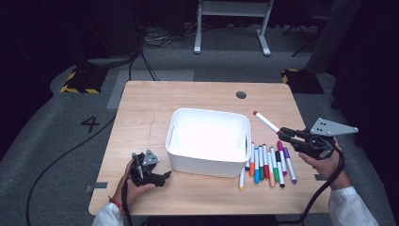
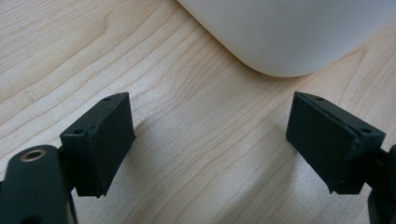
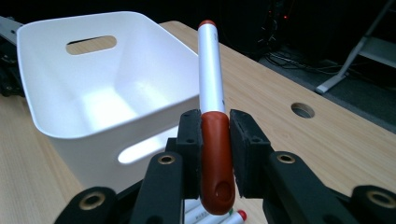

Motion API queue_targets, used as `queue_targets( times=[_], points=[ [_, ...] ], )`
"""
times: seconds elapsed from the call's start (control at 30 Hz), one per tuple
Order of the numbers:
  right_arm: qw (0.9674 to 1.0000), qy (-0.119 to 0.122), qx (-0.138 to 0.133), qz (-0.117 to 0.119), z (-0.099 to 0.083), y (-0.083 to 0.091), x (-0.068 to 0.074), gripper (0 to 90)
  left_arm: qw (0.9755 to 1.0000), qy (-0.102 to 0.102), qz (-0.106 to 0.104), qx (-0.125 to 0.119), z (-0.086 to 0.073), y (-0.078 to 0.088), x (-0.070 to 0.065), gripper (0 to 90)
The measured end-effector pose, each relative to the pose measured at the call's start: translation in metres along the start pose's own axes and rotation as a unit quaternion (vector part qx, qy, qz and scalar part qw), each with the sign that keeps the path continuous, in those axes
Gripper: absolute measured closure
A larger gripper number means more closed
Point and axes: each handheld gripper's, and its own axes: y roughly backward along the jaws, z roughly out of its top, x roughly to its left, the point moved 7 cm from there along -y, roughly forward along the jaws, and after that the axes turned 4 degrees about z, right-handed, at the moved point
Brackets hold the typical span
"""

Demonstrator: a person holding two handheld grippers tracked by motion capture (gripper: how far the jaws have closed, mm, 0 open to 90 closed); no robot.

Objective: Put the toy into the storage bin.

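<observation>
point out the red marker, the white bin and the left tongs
red marker (image 3: 211,70), right gripper view, on its white barrel
white bin (image 1: 207,162), high view, on its front wall
left tongs (image 2: 210,140), left gripper view, midway between the open jaws

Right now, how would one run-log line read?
right gripper: shut on red marker | left gripper: open, idle | white bin: empty

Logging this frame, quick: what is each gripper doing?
Left gripper: open, empty, resting on the table.
Right gripper: shut on the red marker.
</observation>
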Motion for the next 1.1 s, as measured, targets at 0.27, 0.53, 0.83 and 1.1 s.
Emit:
queue_targets(
  times=[0.27, 0.53, 0.83, 1.1],
  points=[
    [0.9995, 0.015, 0.009, 0.027, 0.021, -0.021, 0.015, 75.2, 1.0, 0.0, -0.001, 0.001, 0.0, 0.0, 0.0, 15.2],
    [0.9972, 0.044, 0.021, 0.057, 0.038, -0.042, 0.035, 75.2, 1.0, 0.0, 0.001, -0.001, 0.0, 0.0, 0.0, 15.2],
    [0.9927, 0.062, 0.047, 0.092, 0.045, -0.074, 0.058, 75.2, 1.0, 0.0, 0.002, 0.0, 0.0, 0.0, 0.0, 15.2],
    [0.9861, 0.081, 0.087, 0.116, 0.045, -0.104, 0.071, 75.1, 1.0, 0.0, 0.001, -0.001, 0.0, 0.0, 0.0, 15.2]
  ],
)
